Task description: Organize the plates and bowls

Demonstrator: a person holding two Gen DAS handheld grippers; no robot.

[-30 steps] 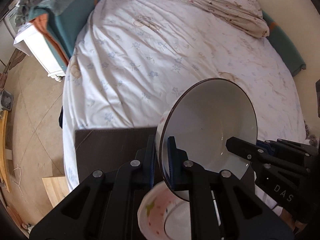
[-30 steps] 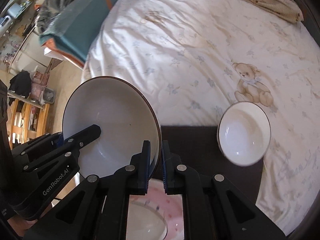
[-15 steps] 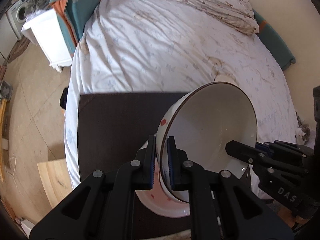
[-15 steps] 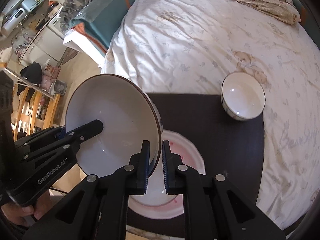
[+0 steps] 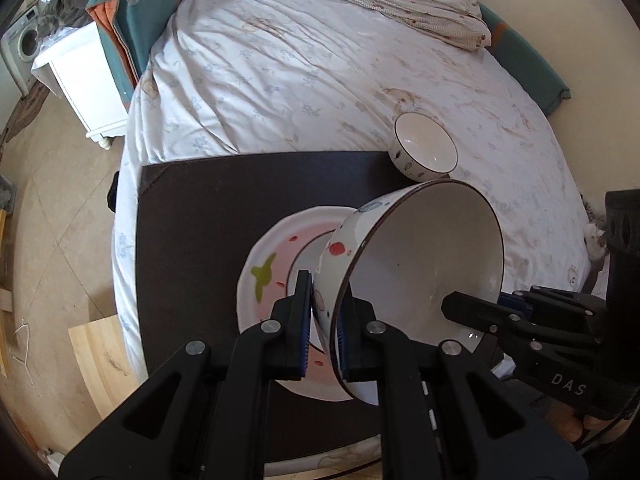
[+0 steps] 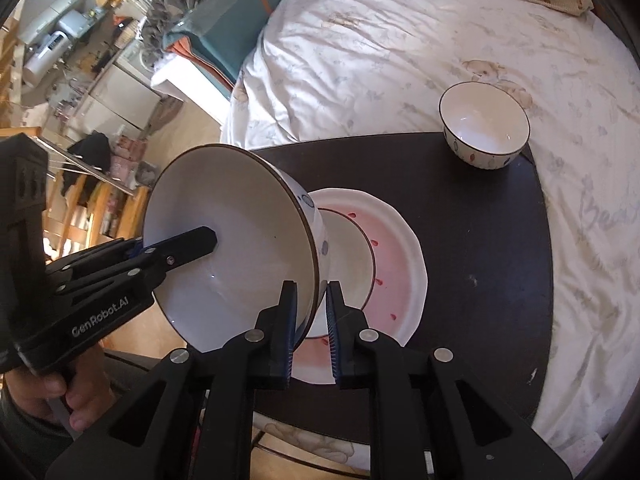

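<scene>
Both grippers (image 5: pixel 323 322) (image 6: pixel 311 330) clamp tilted big bowl (image 5: pixel 420 272) over plate (image 6: pixel 394 248); small bowl (image 6: pixel 484 126) apart.

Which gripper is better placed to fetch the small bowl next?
Right gripper: small bowl sits at the mat's far right corner. Both now clamp the big bowl, so it must release first.

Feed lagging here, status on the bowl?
Left gripper and right gripper both clamp big bowl rim, tilted above pink plate. Small bowl apart at mat corner. Nothing in the way.
</scene>
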